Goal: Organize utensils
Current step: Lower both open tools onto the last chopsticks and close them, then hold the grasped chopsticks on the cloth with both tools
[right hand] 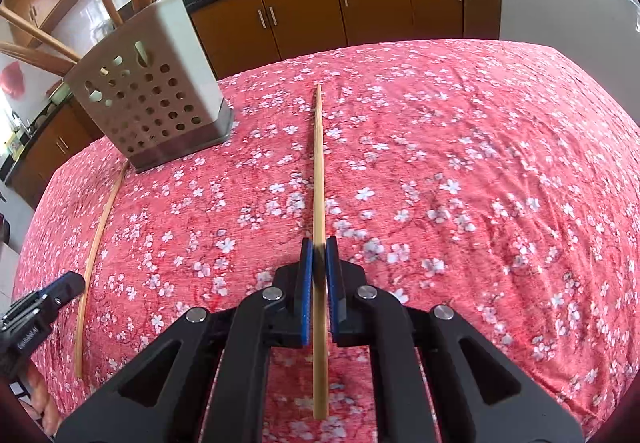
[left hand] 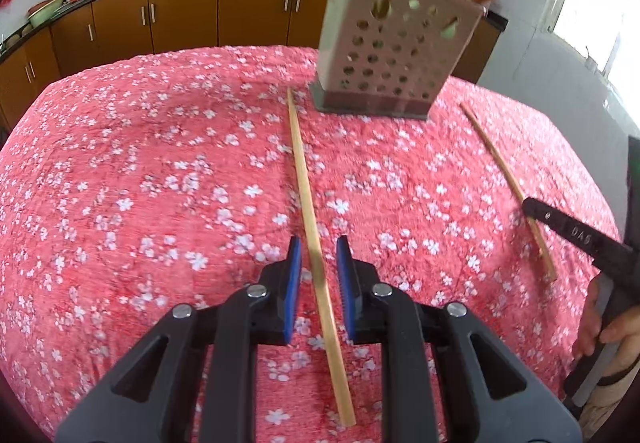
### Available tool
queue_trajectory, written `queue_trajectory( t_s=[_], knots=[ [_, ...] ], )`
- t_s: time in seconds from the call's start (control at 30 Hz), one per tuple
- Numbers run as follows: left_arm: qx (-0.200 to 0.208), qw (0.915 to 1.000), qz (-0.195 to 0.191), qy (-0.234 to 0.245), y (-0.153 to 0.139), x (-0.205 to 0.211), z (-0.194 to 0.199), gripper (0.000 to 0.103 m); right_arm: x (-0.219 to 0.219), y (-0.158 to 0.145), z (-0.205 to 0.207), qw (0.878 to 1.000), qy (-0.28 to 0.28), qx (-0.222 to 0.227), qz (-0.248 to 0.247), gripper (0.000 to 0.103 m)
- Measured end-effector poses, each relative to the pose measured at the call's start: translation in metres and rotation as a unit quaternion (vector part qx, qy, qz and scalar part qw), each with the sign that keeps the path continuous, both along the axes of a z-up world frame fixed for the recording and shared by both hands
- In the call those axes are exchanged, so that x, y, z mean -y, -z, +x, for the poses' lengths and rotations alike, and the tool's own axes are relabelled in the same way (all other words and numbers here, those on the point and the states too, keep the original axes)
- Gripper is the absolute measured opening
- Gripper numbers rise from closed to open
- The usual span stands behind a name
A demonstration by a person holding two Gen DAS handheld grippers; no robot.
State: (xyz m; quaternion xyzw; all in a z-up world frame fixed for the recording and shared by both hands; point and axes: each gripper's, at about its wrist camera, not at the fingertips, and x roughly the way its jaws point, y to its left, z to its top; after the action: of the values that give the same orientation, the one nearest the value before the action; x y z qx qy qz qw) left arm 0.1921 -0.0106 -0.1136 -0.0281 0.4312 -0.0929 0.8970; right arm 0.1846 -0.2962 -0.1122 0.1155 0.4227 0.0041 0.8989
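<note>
Chopstick [right hand: 319, 171] between right tool [right hand: 319, 243] pads

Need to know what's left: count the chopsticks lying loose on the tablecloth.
2. One chopstick lies between the left gripper's blue pads, not yet pinched. The other chopstick is clamped in the right gripper. None seem hidden.

Bright daylight floods in from a blown-out window [left hand: 596, 3] far right of the jaws. Shadows stay soft. The utensil holder [left hand: 394, 39] beyond the jaws is motion-blurred. Fisheye distortion bends every edge, with dark vignetted corners.
</note>
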Motion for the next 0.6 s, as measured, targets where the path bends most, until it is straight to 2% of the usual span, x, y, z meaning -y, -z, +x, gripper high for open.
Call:
queue_trajectory(
  t_s=[0.07, 0.17, 0.37, 0.6],
  knots=[
    [0.004, 0.9998, 0.018, -0.003, 0.003, 0.004, 0.000, 0.010, -0.001, 0.000, -0.001, 1.000, -0.002, 0.001, -0.002, 0.008],
    [0.006, 0.9993, 0.033, -0.016, 0.003, 0.001, 0.007, 0.008, -0.006, 0.000, 0.002, 1.000, -0.010, 0.002, -0.006, 0.008],
    [0.004, 0.9956, 0.042, -0.084, 0.001, -0.042, 0.033, 0.008, -0.016, 0.001, 0.009, 0.999, -0.027, 0.005, -0.032, 0.008],
    [0.012, 0.9940, 0.035, -0.103, -0.001, -0.072, 0.040, 0.009, -0.022, 0.003, 0.020, 0.998, -0.029, 0.005, -0.053, 0.008]
  ],
)
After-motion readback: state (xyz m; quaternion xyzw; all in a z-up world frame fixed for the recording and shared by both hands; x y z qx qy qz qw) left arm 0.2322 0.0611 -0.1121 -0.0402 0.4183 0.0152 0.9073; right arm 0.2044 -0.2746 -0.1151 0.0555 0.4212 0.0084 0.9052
